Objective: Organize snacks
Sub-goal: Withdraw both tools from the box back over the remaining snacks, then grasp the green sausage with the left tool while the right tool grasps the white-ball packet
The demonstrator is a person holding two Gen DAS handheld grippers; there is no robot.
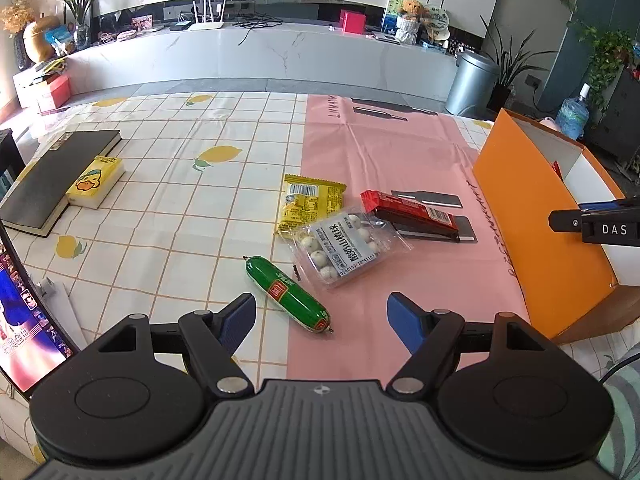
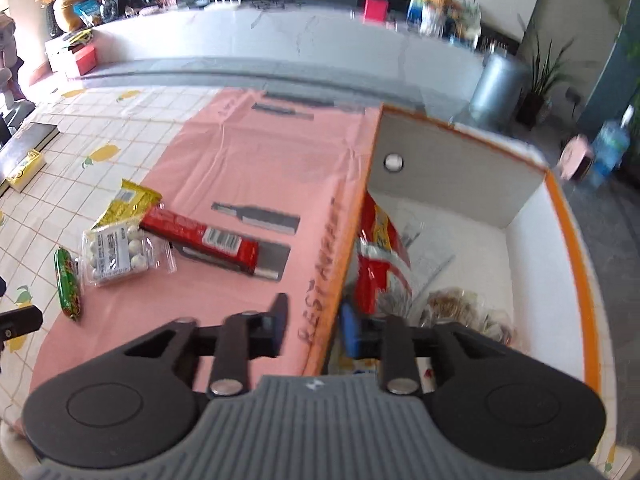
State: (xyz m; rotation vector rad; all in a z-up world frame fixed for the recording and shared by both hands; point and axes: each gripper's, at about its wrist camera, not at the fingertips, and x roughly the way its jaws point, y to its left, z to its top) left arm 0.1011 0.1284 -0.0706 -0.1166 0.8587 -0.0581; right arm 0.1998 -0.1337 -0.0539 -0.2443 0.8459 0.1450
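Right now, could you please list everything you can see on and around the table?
green sausage: 1, green, on the tablecloth near the left hand-held gripper
clear bag of white balls: 1, clear, partly over the yellow packet
yellow packet: 1, yellow, behind the clear bag
red bar: 1, red, on the pink mat
orange box: 1, orange outside, white inside, right; holds a red-and-yellow packet
black notebook: 1, far left
yellow tissue pack: 1, beside the notebook
bin: 1, silver, on the floor
left hand-held gripper: open, empty
right hand-held gripper: open, astride the box wall
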